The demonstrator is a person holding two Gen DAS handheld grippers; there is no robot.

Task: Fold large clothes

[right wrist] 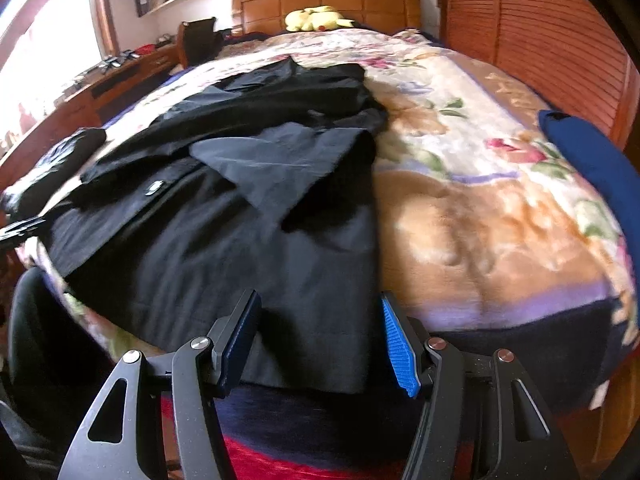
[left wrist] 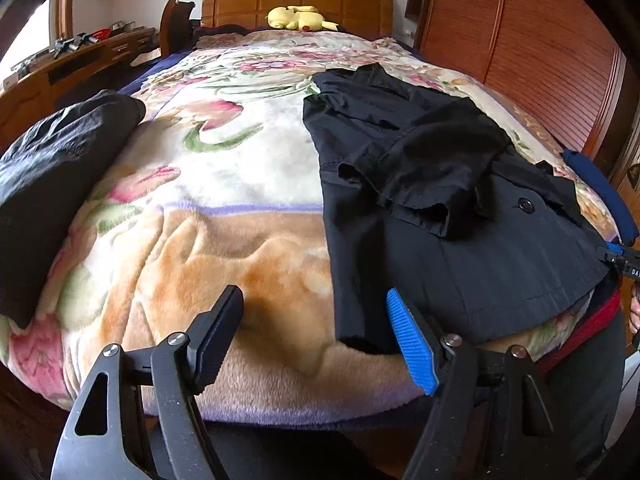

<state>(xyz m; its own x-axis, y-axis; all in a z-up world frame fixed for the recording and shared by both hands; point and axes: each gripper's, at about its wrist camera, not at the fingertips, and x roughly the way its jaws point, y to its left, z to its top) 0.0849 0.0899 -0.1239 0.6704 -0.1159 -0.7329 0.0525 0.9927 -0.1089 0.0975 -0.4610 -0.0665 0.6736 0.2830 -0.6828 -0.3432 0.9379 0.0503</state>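
Black fabric of a large coat [left wrist: 460,248] lies spread on the near right part of the bed [left wrist: 224,264], on a plush floral blanket [left wrist: 208,176]. Its sleeves are folded in across the body, one sleeve [left wrist: 404,184] ending in an open cuff near the middle, and a dark button [left wrist: 525,205] shows beside it. The hem hangs slightly over the foot edge of the bed.

Seen from the left wrist, the left gripper [left wrist: 316,340] hovers over the foot of the bed with its fingers [left wrist: 412,344] spread wide and nothing between them; the blue-padded finger sits just at the coat's lower left corner, while the other finger is over bare blanket.

From the right wrist view, the right gripper [right wrist: 320,340] is likewise held wide apart and empty, both fingers [right wrist: 398,352] framing the coat's [right wrist: 224,240] hem near its right edge. This view is somewhat blurred.

A second dark garment [left wrist: 52,184] lies bunched at the left edge of the bed, well apart from the coat. A blue cloth [right wrist: 592,160] rests at the right edge. A yellow plush toy [left wrist: 298,18] sits by the wooden headboard [left wrist: 296,0], and a slatted wooden wardrobe [left wrist: 532,40] stands to the right of the bed.
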